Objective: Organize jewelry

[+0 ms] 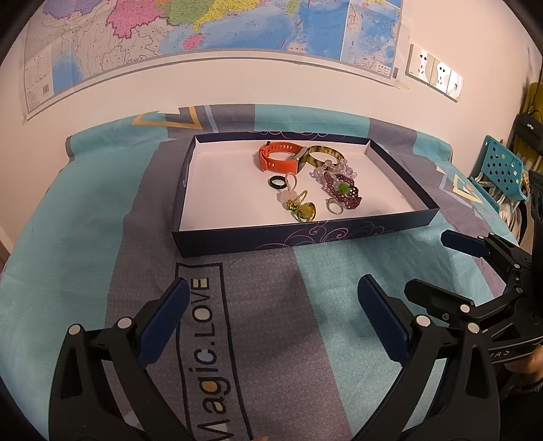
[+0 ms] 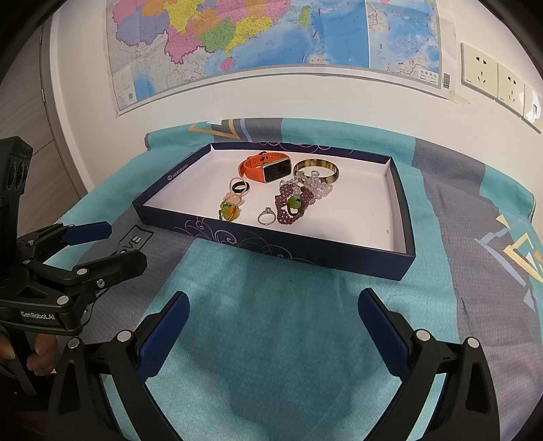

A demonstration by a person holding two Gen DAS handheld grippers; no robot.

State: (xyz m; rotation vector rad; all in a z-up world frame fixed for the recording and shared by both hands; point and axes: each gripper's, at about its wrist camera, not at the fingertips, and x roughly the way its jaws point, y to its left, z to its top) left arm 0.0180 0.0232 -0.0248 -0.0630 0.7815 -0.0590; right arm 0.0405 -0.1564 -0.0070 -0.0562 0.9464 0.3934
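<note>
A shallow dark-blue box with a white floor lies on the bedspread. Inside it are an orange watch, a brown bangle, a clear bead bracelet, a purple beaded bracelet with a green stone, a black ring, a silver ring and yellow-green rings. My left gripper hangs open in front of the box. My right gripper is open too, nothing between its fingers.
A turquoise and grey bedspread printed "Magic.LOVE" covers the surface. A map and wall sockets are on the wall behind. A teal perforated basket stands at the far right.
</note>
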